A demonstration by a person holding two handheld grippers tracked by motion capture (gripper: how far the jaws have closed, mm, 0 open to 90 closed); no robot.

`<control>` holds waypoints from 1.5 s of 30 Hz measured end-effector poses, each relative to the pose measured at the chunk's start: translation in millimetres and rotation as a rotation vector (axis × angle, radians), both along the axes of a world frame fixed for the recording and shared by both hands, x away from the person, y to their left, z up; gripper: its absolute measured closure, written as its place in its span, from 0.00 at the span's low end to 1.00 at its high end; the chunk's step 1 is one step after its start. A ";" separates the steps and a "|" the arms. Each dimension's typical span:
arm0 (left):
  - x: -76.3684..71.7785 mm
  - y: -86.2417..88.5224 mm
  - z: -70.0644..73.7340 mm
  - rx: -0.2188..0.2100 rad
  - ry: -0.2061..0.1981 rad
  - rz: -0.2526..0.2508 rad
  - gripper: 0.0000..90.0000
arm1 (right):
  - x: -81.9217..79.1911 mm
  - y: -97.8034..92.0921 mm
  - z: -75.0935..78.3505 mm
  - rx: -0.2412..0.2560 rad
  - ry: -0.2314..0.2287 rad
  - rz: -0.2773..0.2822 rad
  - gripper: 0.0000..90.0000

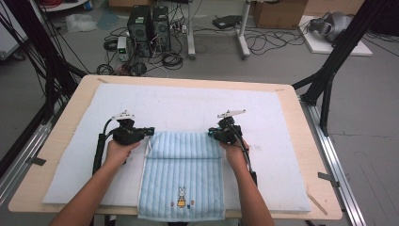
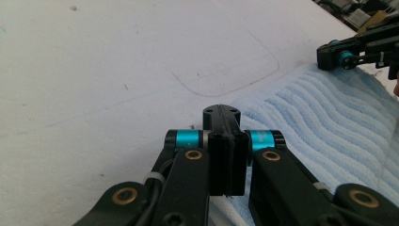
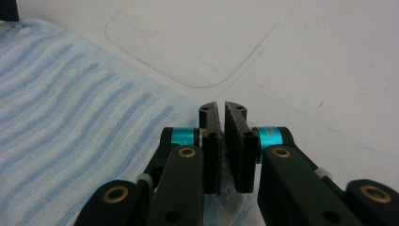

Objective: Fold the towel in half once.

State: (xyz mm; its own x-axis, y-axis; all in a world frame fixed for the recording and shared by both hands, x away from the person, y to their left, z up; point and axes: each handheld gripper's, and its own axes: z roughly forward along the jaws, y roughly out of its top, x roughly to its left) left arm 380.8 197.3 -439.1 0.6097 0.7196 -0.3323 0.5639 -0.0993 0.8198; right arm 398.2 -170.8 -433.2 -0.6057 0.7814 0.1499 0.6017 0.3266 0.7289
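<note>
A light blue ribbed towel with a small bunny picture lies on the white mat, its near edge hanging over the table's front. My left gripper sits at the towel's far left corner, jaws pressed together on the edge of the cloth. My right gripper sits at the far right corner, jaws nearly together with blue fabric pinched low between them. In the left gripper view my own gripper points across the towel toward the right gripper. The right gripper points over the mat.
The mat covers most of the wooden table. A faint rounded-rectangle outline is drawn on the mat beyond the towel. Black frame legs, computer towers and cables stand on the floor behind the table.
</note>
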 end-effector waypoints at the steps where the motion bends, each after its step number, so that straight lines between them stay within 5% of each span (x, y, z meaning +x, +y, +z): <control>1: -1.0 0.5 2.1 -0.022 -0.009 0.002 1.00 | -1.8 -0.7 2.0 -0.001 -0.015 0.002 0.94; 8: -8.1 5.2 11.6 -0.059 -0.030 -0.015 1.00 | -17.3 -10.7 22.1 0.059 -0.098 0.006 0.94; 11: -15.3 6.5 14.7 -0.075 -0.038 -0.032 1.00 | -26.7 -11.6 27.7 0.064 -0.104 0.045 0.94; 16: -21.7 7.4 12.8 -0.043 -0.056 -0.016 0.99 | -46.6 -12.3 27.9 0.097 -0.089 0.137 0.94; 21: -6.0 1.7 8.9 0.011 -0.068 0.044 0.63 | -56.2 -12.6 20.0 0.085 -0.072 0.173 0.94; 27: 17.8 -6.9 3.2 0.050 -0.038 0.029 0.54 | -57.1 -12.8 19.0 0.089 -0.066 0.177 0.94; 31: 21.0 -11.3 -3.9 0.075 -0.015 0.010 0.52 | -57.0 -14.0 18.7 0.086 -0.073 0.182 0.94; 34: 22.3 -12.2 -9.1 0.113 0.018 -0.016 0.54 | -57.5 -15.9 18.1 0.089 -0.066 0.176 0.94; 38: 18.5 -13.4 -5.5 0.104 -0.022 -0.062 0.92 | -56.8 -18.5 16.9 0.089 -0.065 0.165 0.94; 45: 2.8 -6.1 6.5 0.005 -0.044 -0.111 0.95 | -60.4 -26.1 17.1 0.100 -0.062 0.147 0.94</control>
